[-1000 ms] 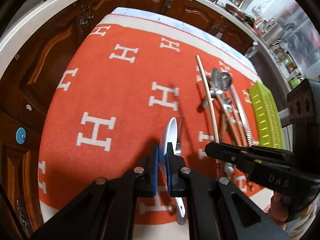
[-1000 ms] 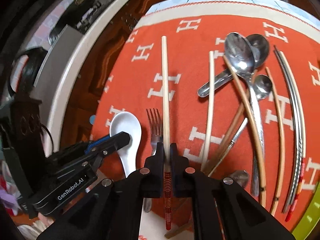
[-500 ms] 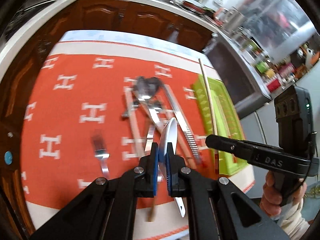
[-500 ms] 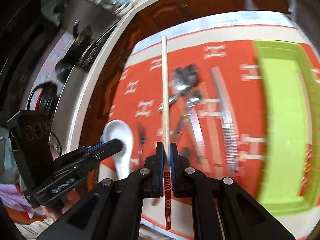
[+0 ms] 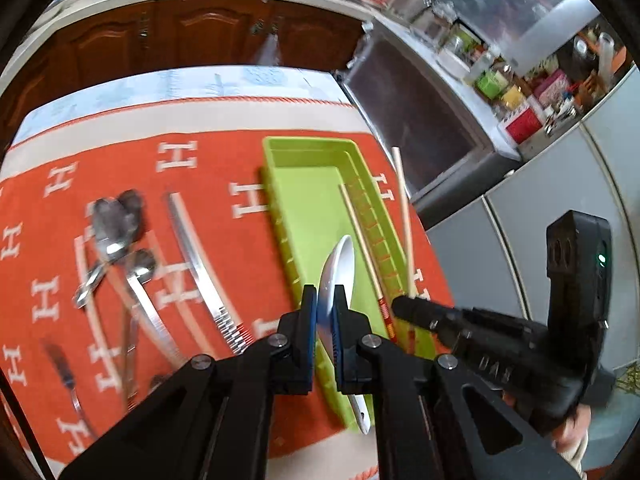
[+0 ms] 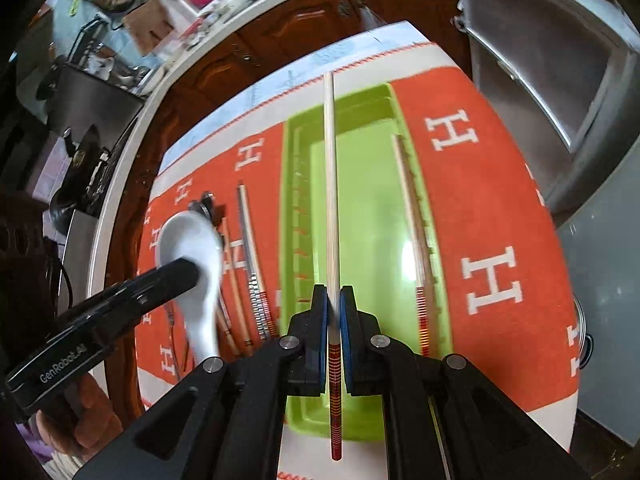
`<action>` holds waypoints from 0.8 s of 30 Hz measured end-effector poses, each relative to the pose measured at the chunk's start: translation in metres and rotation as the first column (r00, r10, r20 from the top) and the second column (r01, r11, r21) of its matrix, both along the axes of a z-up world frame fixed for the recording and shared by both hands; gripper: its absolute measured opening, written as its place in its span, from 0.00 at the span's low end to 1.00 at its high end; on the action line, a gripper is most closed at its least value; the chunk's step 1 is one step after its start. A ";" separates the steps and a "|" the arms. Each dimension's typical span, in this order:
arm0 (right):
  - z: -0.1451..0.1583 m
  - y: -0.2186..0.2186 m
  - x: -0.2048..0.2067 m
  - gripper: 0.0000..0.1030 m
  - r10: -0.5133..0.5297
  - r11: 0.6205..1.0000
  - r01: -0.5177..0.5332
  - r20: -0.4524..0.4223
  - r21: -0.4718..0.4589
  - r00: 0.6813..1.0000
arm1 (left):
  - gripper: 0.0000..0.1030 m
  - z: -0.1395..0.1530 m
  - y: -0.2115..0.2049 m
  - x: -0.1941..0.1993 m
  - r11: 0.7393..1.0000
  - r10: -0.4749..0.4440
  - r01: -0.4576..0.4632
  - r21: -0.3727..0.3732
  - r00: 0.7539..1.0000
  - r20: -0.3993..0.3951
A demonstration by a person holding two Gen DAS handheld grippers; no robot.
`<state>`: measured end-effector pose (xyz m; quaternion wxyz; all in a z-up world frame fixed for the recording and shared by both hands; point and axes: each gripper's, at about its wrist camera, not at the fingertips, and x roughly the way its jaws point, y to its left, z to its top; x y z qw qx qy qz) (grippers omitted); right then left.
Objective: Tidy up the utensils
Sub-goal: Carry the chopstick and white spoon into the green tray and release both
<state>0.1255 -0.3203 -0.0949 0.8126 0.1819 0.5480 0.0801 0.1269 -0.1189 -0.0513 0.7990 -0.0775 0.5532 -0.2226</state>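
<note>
My left gripper point(image 5: 326, 300) is shut on a white ceramic spoon point(image 5: 338, 268) and holds it above the near part of the green tray point(image 5: 308, 200). My right gripper point(image 6: 333, 300) is shut on a wooden chopstick point(image 6: 330, 184) with a red banded end, held lengthwise over the tray point(image 6: 372, 216). Another chopstick point(image 6: 412, 216) lies in the tray along its right wall, also seen in the left wrist view point(image 5: 360, 236). The spoon shows at the left in the right wrist view point(image 6: 192, 248).
Metal spoons point(image 5: 116, 224), metal chopsticks point(image 5: 200, 256), wooden chopsticks and a fork point(image 5: 64, 368) lie on the orange cloth point(image 5: 140, 160) left of the tray. Wooden cabinets point(image 5: 200, 28) stand behind the table. A steel appliance point(image 6: 560, 60) stands to the right.
Both grippers have swung right from the utensil pile to above the green tray, carrying the spoon and the chopstick. Both grips are unchanged.
</note>
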 end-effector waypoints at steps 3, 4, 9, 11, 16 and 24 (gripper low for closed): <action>-0.009 -0.007 0.005 0.06 -0.007 0.999 0.007 -0.005 -0.037 1.000 | 0.04 -0.013 -0.030 0.009 0.999 -0.025 0.026 0.038 1.000 -0.016; -0.014 -0.007 0.009 0.06 -0.004 0.999 0.004 -0.005 -0.053 1.000 | 0.04 -0.016 -0.036 0.011 0.998 -0.031 0.032 0.048 0.999 -0.021; -0.024 -0.011 0.023 0.16 0.006 0.993 -0.008 -0.022 -0.122 1.000 | 0.10 -0.032 -0.055 0.018 0.995 -0.039 0.041 0.091 0.999 -0.032; -0.028 -0.014 0.028 0.24 -0.002 0.991 0.000 -0.012 -0.134 1.000 | 0.14 -0.033 -0.055 0.018 0.993 -0.029 0.031 0.113 0.999 -0.019; -0.026 -0.014 0.028 0.28 -0.007 0.990 0.010 0.018 -0.139 1.000 | 0.26 -0.024 -0.051 0.014 0.991 -0.023 0.020 0.135 1.000 0.020; -0.017 -0.005 0.009 0.28 0.002 0.993 0.003 0.047 -0.116 0.999 | 0.32 -0.012 -0.030 0.002 0.983 -0.004 -0.008 0.181 0.998 0.063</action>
